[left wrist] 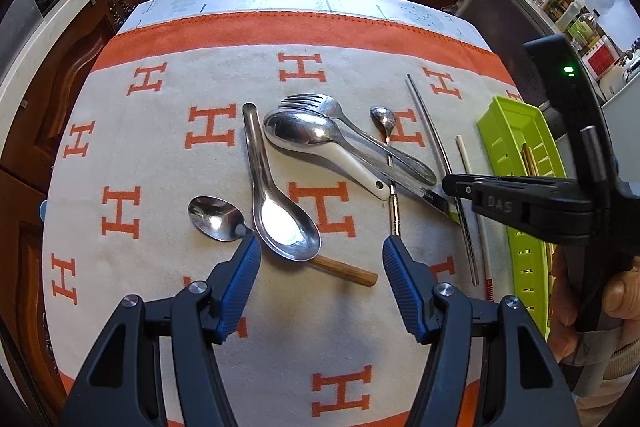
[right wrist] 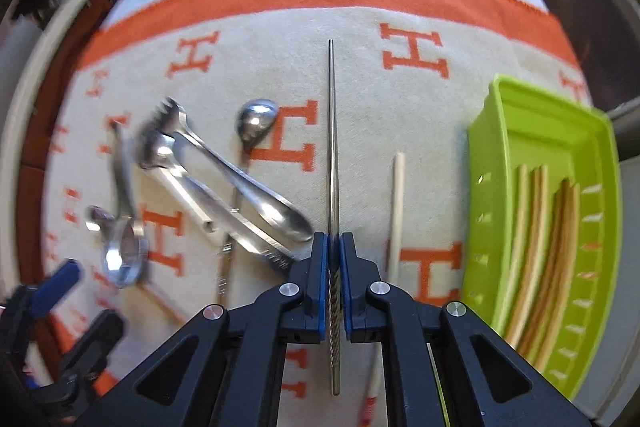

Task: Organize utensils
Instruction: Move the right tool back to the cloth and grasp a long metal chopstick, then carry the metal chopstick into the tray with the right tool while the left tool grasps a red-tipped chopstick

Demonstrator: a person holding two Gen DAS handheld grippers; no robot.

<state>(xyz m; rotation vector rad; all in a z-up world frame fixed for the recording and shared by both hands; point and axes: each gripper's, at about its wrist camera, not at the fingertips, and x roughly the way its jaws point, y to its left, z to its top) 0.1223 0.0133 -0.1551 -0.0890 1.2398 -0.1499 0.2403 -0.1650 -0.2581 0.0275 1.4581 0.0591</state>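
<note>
- The left hand-held gripper [left wrist: 320, 247] hangs open over the worktop with nothing between its blue fingers [left wrist: 240, 279].
- Just past its left finger lies a small spoon [left wrist: 214, 217]. Between the fingers and a little ahead lies a big metal spoon [left wrist: 280, 215] with its bowl facing up. A wooden handle [left wrist: 348, 271] pokes out from under that bowl.
- Farther ahead is a pile: a fork [left wrist: 320, 105], a white spoon [left wrist: 340, 155] and a thin long spoon [left wrist: 386, 123], all crossing each other.
- The right hand-held gripper [right wrist: 335, 247] is closed tight on a metal chopstick [right wrist: 332, 147]. Its pads pinch the twisty thick end, and the thin tip points away, straight ahead of the gripper.
- It looks like the chopstick is still lying on the cloth [right wrist: 360, 99], but I cannot be sure.
- Just right of that gripper lies a pale chopstick [right wrist: 397, 211], not picked up yet.
- Farther right sits the green tray [right wrist: 480, 187], with some wooden chopsticks [right wrist: 536, 235] already lying in it the long way.
- Step now, I think: grab the metal chopstick so it can join the others in the tray.
- Next move, I think: lift it straight up, carry it right over the tray wall, keep it lined up with the sticks inside, then let go low.
- Careful: it is thin and smooth, so it could tip or slip in the pinch.
</note>
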